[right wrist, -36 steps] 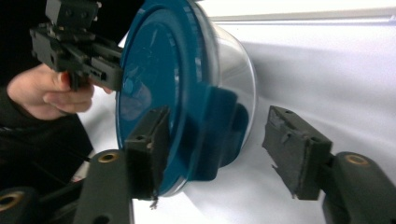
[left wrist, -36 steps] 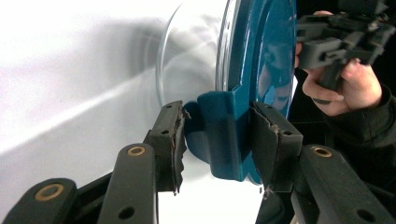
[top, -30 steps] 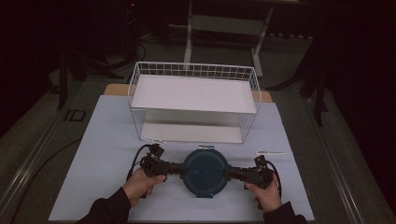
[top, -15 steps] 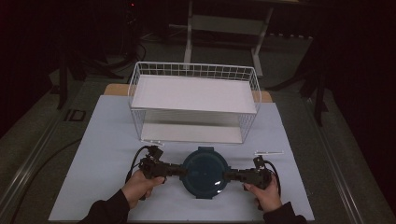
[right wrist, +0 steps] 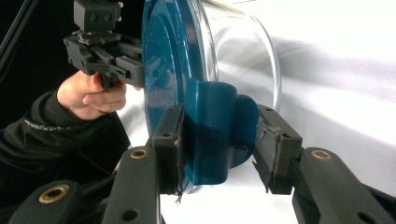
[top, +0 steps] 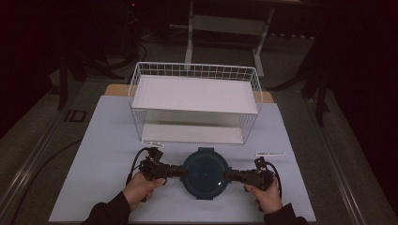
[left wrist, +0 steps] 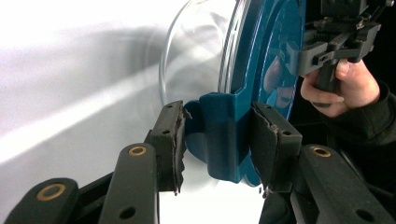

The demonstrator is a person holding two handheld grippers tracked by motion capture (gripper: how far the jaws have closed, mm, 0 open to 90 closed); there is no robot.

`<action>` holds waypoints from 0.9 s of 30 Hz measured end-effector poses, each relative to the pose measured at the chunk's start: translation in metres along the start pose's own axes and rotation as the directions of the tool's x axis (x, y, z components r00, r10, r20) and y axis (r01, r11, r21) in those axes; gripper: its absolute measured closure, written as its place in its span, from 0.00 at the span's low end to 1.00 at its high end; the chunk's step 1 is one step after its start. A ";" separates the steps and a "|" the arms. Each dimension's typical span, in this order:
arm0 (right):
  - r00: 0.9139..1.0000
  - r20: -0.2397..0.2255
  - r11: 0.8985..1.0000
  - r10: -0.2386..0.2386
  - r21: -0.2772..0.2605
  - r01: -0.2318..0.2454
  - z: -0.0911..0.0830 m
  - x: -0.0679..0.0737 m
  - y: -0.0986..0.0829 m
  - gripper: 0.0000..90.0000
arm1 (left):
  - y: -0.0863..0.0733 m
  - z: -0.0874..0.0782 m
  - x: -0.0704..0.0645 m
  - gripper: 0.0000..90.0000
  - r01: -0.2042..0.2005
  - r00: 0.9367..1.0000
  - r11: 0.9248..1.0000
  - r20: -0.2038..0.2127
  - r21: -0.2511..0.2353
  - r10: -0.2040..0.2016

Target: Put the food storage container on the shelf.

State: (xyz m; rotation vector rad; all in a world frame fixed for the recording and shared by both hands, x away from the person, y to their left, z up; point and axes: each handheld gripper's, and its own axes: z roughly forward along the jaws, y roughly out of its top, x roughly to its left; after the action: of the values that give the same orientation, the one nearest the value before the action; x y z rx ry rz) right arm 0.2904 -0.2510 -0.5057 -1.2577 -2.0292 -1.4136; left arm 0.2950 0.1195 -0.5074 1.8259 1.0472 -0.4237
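Teal-lidded container (top: 205, 172) w/ side clips between both grippers' part-open fingers, just before wire basket (top: 195, 101).

Table mat (top: 108, 140) brightly lit against a dark room (gripper views sharp, with soft shadows)

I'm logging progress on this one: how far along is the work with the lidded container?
Done: the blue-lidded container sits lid on, in front of the wire basket. In hand: the left gripper and right gripper each straddle a side clip, jaws not fully closed. Left, probably: gripping the clips and lifting or unclipping.
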 end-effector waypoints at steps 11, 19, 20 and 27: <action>1.000 -0.006 1.000 -0.011 -0.014 0.011 -0.001 0.006 0.005 0.63 | 0.008 -0.009 -0.007 0.64 -0.027 0.999 0.999 -0.018 -0.020 0.027; 0.999 -0.012 0.998 -0.046 -0.035 0.046 0.000 0.012 0.023 0.63 | 0.031 -0.024 -0.011 0.63 -0.073 0.996 0.995 -0.049 -0.064 0.070; 0.999 -0.013 0.998 -0.050 -0.045 0.050 0.001 0.013 0.029 0.63 | 0.034 -0.025 -0.011 0.63 -0.077 0.996 0.995 -0.052 -0.069 0.073; 0.996 -0.004 0.993 -0.094 -0.078 0.094 0.003 0.014 0.050 0.63 | 0.052 -0.031 -0.006 0.63 -0.121 0.991 0.986 -0.072 -0.113 0.114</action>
State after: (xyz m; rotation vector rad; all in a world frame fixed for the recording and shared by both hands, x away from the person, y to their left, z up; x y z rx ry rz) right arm 0.3248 -0.2365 -0.4689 -1.1996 -2.0714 -1.5515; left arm 0.3283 0.1342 -0.4589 1.7954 0.9819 -0.2279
